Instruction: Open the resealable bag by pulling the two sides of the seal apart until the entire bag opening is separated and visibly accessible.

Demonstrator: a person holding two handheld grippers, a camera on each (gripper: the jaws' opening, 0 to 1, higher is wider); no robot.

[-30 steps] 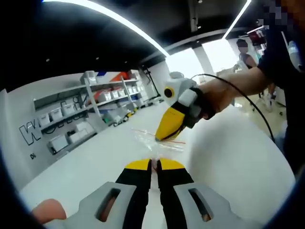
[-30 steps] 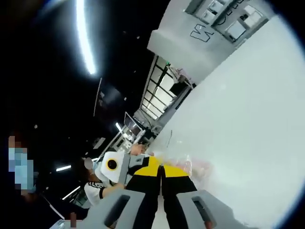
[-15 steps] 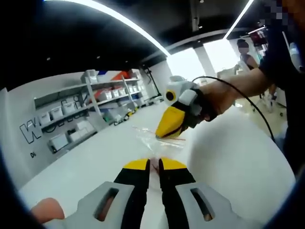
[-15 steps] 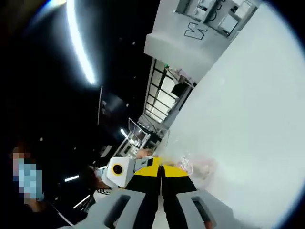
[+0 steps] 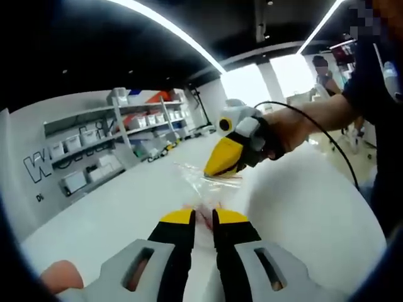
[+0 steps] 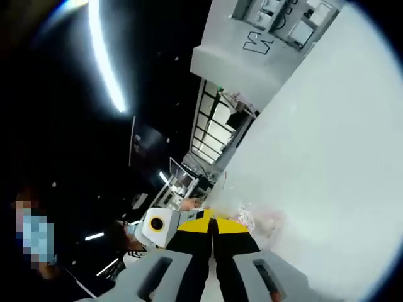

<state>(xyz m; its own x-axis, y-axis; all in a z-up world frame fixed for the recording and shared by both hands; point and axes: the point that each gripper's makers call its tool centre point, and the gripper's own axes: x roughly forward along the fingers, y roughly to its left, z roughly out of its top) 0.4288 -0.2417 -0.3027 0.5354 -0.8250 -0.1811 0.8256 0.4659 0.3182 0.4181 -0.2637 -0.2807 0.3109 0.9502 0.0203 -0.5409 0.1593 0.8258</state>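
A clear, crinkled resealable plastic bag (image 5: 208,182) hangs stretched between two hand-held tools just above a broad white table (image 5: 302,201). In the left gripper view, the left tool (image 5: 202,217), black with yellow tips and grey handles, has its jaws drawn narrow on the near edge of the bag, a pinkish strip of the film showing in the slim gap between them. Across the bag, the right tool (image 5: 217,168) comes in from the right of the view, gripped in a person's hand (image 5: 286,129) with a black cable (image 5: 327,141) looping from it; its yellow tips are closed on the bag's far edge, where a thin red seal line (image 5: 204,178) runs. Grey wall shelves with white storage bins (image 5: 119,141) stand behind the table, under long ceiling light strips (image 5: 170,28).

In the right gripper view, rolled steeply sideways, the right tool (image 6: 214,221) has its jaws pressed close together on the bag (image 6: 258,220), which bunches glossy and faintly pink just past the tips, over the white table (image 6: 327,145). The left tool (image 6: 165,223) sits just beside it, its tips hidden
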